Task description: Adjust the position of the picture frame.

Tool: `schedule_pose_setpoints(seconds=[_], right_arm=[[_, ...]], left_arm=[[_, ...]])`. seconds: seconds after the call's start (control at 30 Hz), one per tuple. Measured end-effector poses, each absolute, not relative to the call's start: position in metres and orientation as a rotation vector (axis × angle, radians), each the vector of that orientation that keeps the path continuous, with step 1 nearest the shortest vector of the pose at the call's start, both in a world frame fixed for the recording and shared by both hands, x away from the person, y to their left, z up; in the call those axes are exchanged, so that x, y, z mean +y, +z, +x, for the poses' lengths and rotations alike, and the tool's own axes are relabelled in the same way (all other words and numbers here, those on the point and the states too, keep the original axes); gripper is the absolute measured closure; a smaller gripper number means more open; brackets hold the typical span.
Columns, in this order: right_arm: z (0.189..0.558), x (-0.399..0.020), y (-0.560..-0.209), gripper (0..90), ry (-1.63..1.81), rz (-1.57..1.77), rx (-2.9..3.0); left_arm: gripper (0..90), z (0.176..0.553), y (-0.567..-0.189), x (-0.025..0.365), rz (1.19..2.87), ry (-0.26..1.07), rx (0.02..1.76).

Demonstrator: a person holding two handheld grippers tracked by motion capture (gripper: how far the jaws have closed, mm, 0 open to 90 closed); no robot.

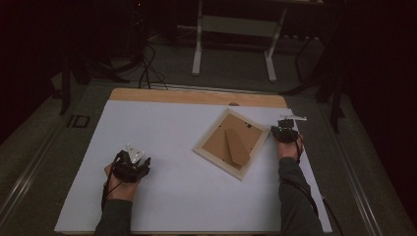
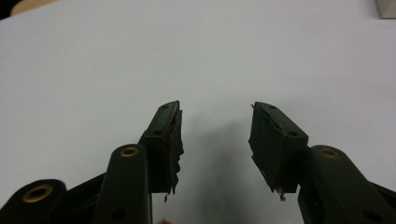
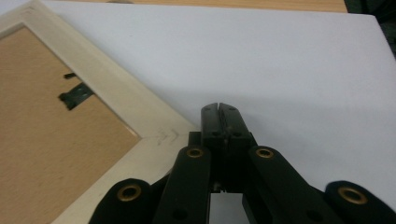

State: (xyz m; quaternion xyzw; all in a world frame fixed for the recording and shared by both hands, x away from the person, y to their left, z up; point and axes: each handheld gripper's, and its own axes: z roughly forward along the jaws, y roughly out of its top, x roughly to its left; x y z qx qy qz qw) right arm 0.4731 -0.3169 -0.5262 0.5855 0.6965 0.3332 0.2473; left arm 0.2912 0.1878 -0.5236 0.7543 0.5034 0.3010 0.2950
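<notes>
2 grippers flank a face-down picture frame (image 1: 231,144) — right gripper (image 3: 219,108) pressed together at its corner, left gripper (image 2: 215,135) apart over white table (image 1: 162,137).

Your sleeves are dark grey, long, down to the wrists. Left gripper (image 1: 132,166): black body, grey three-cornered plate on top, black cable trailing back along your forearm. Its arms carry brass-ringed pivot holes; pads (image 2: 273,142) are black, frayed at the edges. Right gripper (image 1: 285,132): same black build, pale plate on top, brass rivets, small screws on its fingertips (image 3: 211,122).
</notes>
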Motion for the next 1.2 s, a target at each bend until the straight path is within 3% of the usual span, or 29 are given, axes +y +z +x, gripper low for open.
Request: schedule_pose_setpoints(seconds=[0.27,0.73,1.2], right_arm=[[0.48,-0.316,-0.525,90.0,0.915,1.636,1.872],[0.493,-0.302,-0.524,90.0,0.857,1.625,1.971],[0.478,-0.289,-0.524,90.0,0.804,1.482,2.13]], left_arm=[[53.8,0.293,-0.524,0.191,2.0,0.711,1.351],[55.2,0.293,-0.524,0.193,1.991,0.685,1.363],[59.5,0.292,-0.522,0.195,1.966,0.598,1.361]])
